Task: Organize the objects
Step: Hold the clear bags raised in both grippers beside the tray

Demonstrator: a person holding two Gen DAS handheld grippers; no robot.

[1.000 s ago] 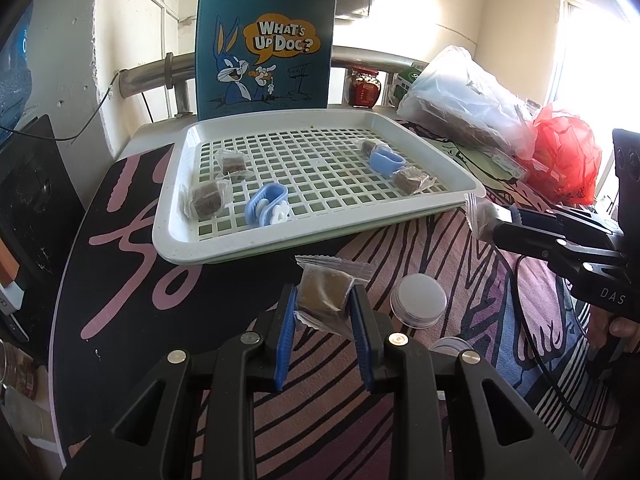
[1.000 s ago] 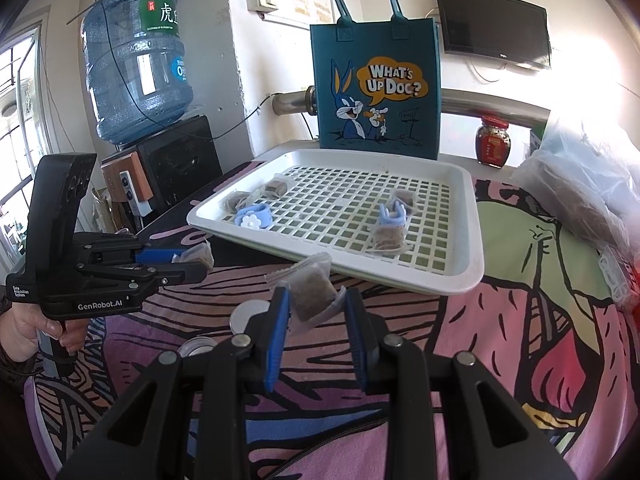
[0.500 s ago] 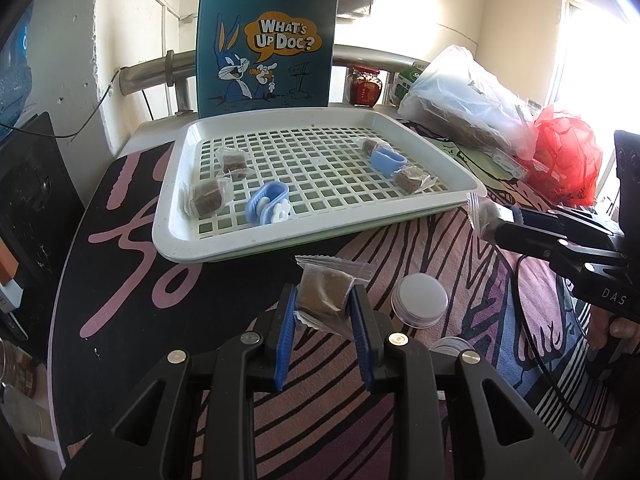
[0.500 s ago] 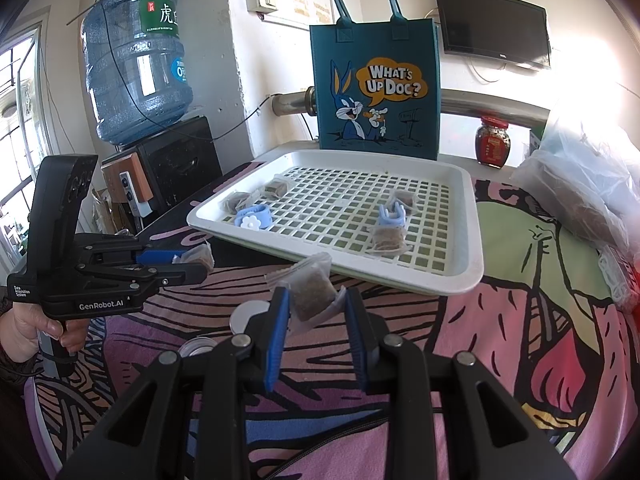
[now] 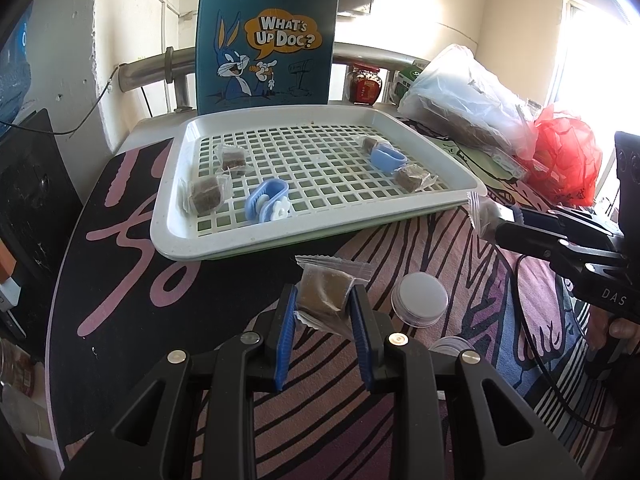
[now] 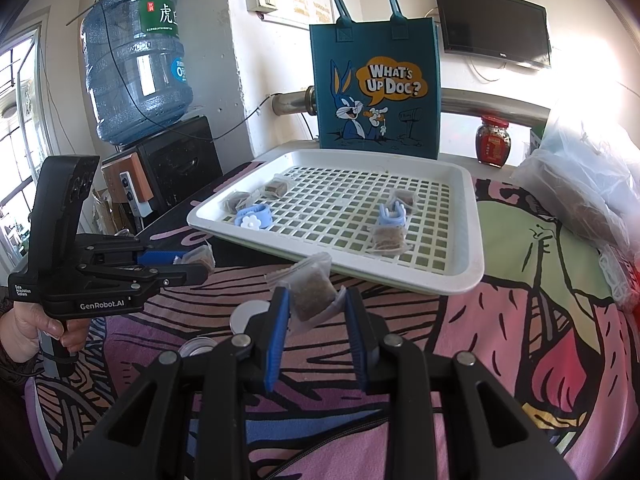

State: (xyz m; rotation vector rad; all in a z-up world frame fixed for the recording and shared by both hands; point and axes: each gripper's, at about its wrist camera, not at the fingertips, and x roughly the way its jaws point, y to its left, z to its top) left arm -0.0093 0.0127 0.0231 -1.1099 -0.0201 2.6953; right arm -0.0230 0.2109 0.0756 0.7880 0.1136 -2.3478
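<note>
The teal tote bag (image 6: pixel 378 84) behind my tray reads "WHAT'S UP DOC?" in a speech bubble, my left gripper (image 6: pixel 192 264) carries "GenRobot.AI" on its side, my right gripper (image 5: pixel 486 222) shows "DAS", and the water jug (image 6: pixel 138 68) has a green label with Chinese characters.

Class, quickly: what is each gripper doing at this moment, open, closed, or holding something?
Left gripper: closed on a clear-wrapped brown cube packet.
Right gripper: closed on a second clear-wrapped brown packet.
</note>
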